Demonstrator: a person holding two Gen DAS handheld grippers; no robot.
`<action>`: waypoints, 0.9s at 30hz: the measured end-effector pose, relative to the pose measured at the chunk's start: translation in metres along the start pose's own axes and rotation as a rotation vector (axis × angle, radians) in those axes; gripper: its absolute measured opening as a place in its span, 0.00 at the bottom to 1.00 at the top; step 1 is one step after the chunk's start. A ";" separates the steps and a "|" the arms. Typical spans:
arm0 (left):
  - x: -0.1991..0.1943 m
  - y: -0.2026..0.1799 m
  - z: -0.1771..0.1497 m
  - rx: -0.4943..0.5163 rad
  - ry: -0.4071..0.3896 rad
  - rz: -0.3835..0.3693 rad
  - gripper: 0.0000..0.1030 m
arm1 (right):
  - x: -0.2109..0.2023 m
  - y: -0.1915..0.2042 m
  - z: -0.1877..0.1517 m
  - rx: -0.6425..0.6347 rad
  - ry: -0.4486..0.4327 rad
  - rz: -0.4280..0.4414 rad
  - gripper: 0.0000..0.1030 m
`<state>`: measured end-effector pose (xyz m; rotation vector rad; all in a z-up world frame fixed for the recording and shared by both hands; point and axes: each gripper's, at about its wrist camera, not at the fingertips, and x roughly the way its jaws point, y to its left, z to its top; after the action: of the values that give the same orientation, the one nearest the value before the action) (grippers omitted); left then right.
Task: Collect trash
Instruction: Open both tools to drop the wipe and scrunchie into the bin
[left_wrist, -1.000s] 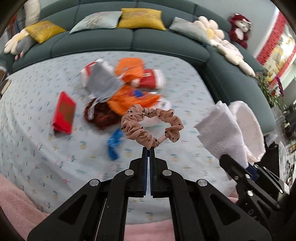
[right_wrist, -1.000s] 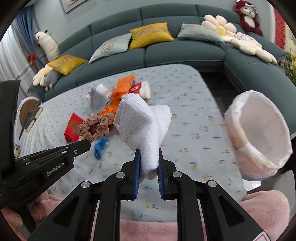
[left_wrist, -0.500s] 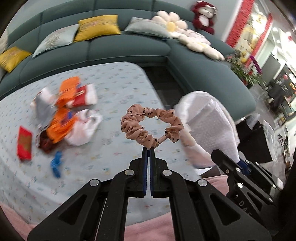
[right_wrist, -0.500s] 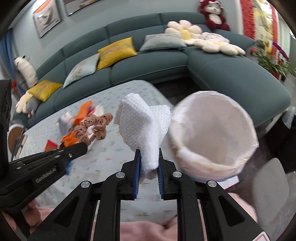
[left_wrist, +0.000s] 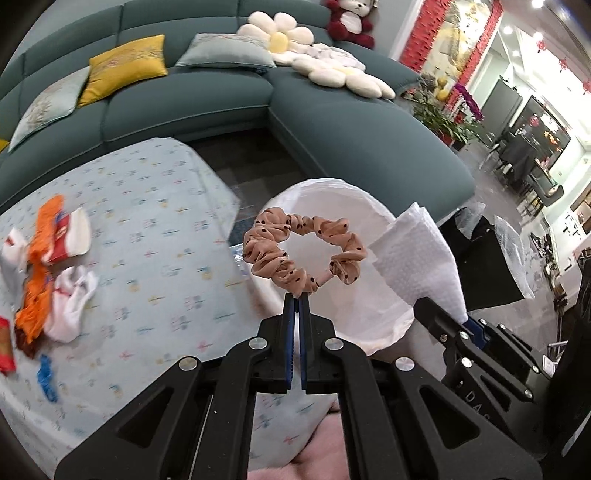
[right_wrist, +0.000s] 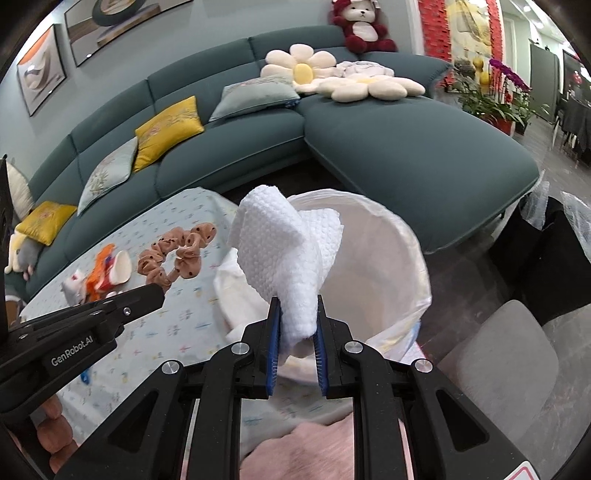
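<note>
Tools first: the left tool (left_wrist: 296, 295) stood pinched tight on the very edge of a pink dotted scrunchie (left_wrist: 301, 254), its blue pads nearly meeting, while the right tool (right_wrist: 295, 325) clamped a wadded white paper towel (right_wrist: 286, 258) with its jaws narrow around the lower end of the wad. Both loads hung in front of the white-lined trash bin (right_wrist: 399, 266), which sat just off the corner of the flowered surface (left_wrist: 147, 229).

From where I stood, the scrunchie looked the riskier of the two. Only a thin fold of fabric sat between the pads, so a quick swing could shake it loose over the floor rather than the bin. It also hung near the bin's near rim in the left view, and I judged that letting go there might drape it over the liner's edge.

The towel was light and bulky; released too high or off centre, it could drift and land beside the bin. The two tools were close together, and one could knock the other's load.

Farther out, a heap of wrappers (left_wrist: 48, 258) and a blue scrap (left_wrist: 46, 376) lay on the surface, so more trips seemed due.
</note>
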<state>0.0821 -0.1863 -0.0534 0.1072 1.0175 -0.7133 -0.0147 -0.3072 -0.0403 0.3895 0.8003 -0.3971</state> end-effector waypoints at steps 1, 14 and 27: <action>0.005 -0.002 0.002 -0.001 0.006 -0.009 0.02 | 0.002 -0.004 0.002 0.003 -0.001 -0.005 0.15; 0.041 -0.010 0.023 -0.038 0.018 -0.020 0.44 | 0.024 -0.021 0.021 0.026 -0.001 -0.036 0.15; 0.020 0.028 0.014 -0.120 -0.023 0.084 0.72 | 0.031 -0.005 0.033 0.000 -0.032 -0.060 0.49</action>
<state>0.1152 -0.1803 -0.0692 0.0370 1.0257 -0.5743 0.0230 -0.3333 -0.0437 0.3593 0.7817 -0.4583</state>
